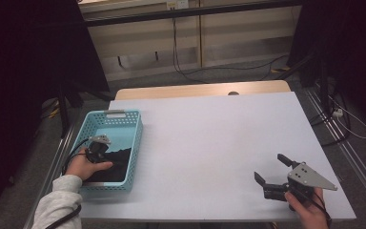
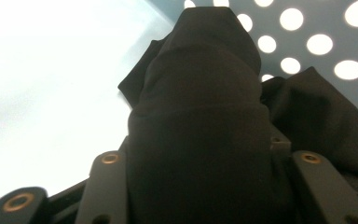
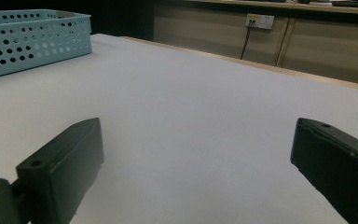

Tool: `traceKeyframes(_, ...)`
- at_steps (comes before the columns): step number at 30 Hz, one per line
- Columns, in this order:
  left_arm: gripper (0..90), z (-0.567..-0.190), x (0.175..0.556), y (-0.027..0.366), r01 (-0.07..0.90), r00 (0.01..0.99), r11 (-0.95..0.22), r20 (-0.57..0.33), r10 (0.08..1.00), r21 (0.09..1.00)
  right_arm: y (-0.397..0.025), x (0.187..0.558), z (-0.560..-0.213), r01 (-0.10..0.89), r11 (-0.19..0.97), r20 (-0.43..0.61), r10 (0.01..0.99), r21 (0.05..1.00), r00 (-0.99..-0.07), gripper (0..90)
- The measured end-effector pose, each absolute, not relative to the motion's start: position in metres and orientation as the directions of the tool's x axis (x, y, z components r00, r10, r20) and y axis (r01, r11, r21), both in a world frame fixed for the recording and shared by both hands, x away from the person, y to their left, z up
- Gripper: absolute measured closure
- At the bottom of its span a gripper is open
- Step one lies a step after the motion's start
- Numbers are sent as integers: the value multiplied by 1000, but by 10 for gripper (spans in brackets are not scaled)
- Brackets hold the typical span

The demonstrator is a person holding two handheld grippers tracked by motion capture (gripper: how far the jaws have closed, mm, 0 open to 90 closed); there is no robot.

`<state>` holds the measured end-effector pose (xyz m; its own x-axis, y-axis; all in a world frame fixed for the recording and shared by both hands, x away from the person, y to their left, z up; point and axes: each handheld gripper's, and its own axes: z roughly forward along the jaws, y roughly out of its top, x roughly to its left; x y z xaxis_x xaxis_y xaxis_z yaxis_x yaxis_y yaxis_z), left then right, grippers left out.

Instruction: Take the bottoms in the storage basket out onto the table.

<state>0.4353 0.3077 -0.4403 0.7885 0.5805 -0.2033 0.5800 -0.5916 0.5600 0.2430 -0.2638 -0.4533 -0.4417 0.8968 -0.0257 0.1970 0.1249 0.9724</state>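
A black cloth (image 1: 119,160) lies in the near part of a light blue perforated basket (image 1: 137,136) at the table's left edge. My left gripper (image 1: 97,149) is down inside that basket, held by a hand in a grey sleeve. In the left gripper view the black cloth (image 2: 200,93) is bunched up between my jaws, with the left gripper (image 2: 200,168) shut on it; the basket's holed wall (image 2: 307,28) stands behind. My right gripper (image 1: 269,167) rests low near the table's front right corner. Its jaws stand wide apart, the right gripper (image 3: 196,154) open with nothing between them.
A white table top (image 1: 209,138) stretches between the two hands. The basket (image 3: 32,39) is at the far left in the right gripper view. Behind the table are a wooden edge (image 1: 200,89), cabinets and cables on the floor.
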Motion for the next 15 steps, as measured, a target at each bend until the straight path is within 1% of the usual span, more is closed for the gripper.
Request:
traceKeyframes(2, 552, -440, 436, 308, 591, 780, -582, -212, 588, 559, -263, 243, -453, 198, 125, -26, 897, 972, -442, 18)
traceKeyframes(9, 579, -437, 436, 304, 616, 755, -568, -203, 623, 546, -264, 244, -454, 202, 123, -22, 898, 972, -439, 18)
traceKeyframes(10, 582, -437, 437, 305, 628, 746, -557, -218, 629, 544, -264, 244, -453, 199, 121, -22, 898, 973, -439, 17)
traceKeyframes(15, 623, -432, 440, 305, 634, 736, -551, -203, 646, 542, -264, 243, -452, 193, 122, -26, 899, 974, -438, 17)
